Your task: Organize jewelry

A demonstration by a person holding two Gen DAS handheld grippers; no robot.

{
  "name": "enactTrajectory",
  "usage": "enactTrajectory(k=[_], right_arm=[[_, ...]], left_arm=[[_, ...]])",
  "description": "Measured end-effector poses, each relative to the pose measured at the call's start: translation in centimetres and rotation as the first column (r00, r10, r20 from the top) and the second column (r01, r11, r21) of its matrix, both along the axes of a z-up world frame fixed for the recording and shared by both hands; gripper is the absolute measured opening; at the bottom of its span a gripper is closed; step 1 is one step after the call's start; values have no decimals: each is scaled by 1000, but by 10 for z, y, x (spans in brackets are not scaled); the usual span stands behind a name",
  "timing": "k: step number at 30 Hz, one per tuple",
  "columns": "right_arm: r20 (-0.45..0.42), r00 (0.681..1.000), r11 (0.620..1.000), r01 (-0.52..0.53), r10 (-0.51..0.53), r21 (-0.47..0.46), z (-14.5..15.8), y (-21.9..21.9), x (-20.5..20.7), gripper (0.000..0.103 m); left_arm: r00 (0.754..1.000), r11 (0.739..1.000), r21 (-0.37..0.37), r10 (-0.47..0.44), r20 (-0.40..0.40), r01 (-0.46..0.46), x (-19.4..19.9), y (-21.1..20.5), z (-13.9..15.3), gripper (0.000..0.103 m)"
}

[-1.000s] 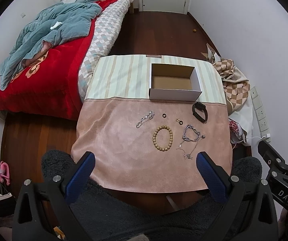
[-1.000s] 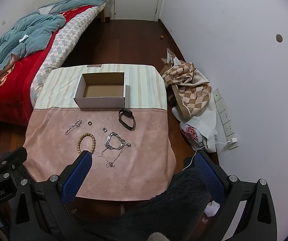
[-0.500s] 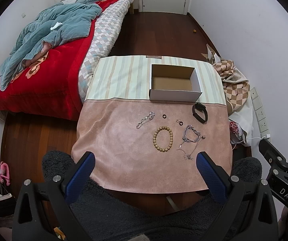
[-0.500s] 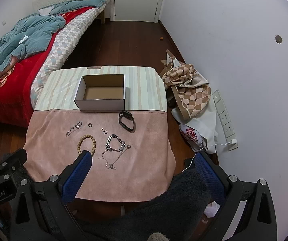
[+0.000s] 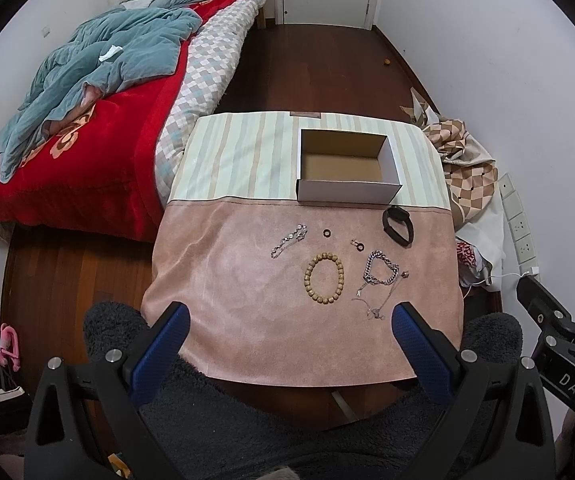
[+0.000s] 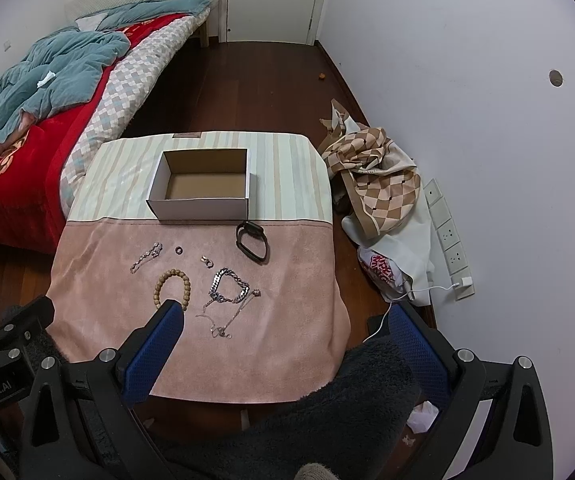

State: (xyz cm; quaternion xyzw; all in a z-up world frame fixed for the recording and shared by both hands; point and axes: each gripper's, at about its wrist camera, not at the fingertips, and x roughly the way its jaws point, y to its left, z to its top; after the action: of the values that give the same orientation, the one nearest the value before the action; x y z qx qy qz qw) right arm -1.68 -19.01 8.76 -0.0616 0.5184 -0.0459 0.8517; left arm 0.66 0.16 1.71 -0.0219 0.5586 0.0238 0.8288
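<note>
Jewelry lies on the pink cloth of a small table [image 5: 247, 320]: a wooden bead bracelet [image 5: 324, 283], a thick silver chain bracelet [image 5: 381, 274], a thin necklace [image 5: 375, 308], a thin silver bracelet [image 5: 288, 235], a dark ring [image 5: 327, 233], a small ring [image 5: 357, 244] and a black band [image 5: 397, 225]. An empty open cardboard box [image 5: 347, 172] stands behind them on the striped part. My left gripper [image 5: 287, 332] is open and empty, above the table's near edge. My right gripper [image 6: 283, 328] is open and empty, to the right; the bead bracelet [image 6: 173, 286] and box [image 6: 203, 184] show there too.
A bed with a red blanket [image 5: 87, 140] stands left of the table. A checked cloth and bags [image 6: 379, 188] lie on the floor to the right by the wall. Dark fuzzy fabric [image 5: 287, 420] fills the near foreground. A white door [image 6: 275, 0] is at the back.
Both grippers have drifted slightly; the table and jewelry sit a little differently in view. Nothing was taken hold of or moved.
</note>
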Motion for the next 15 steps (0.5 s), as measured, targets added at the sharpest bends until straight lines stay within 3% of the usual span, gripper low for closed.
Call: enactTrajectory(k=[15], right_arm=[[12,1000,1000,1,-1,-5,6,-3,-1,103]], left_arm=[[1000,1000,-4,-4,8,4,1,-4,1,103]])
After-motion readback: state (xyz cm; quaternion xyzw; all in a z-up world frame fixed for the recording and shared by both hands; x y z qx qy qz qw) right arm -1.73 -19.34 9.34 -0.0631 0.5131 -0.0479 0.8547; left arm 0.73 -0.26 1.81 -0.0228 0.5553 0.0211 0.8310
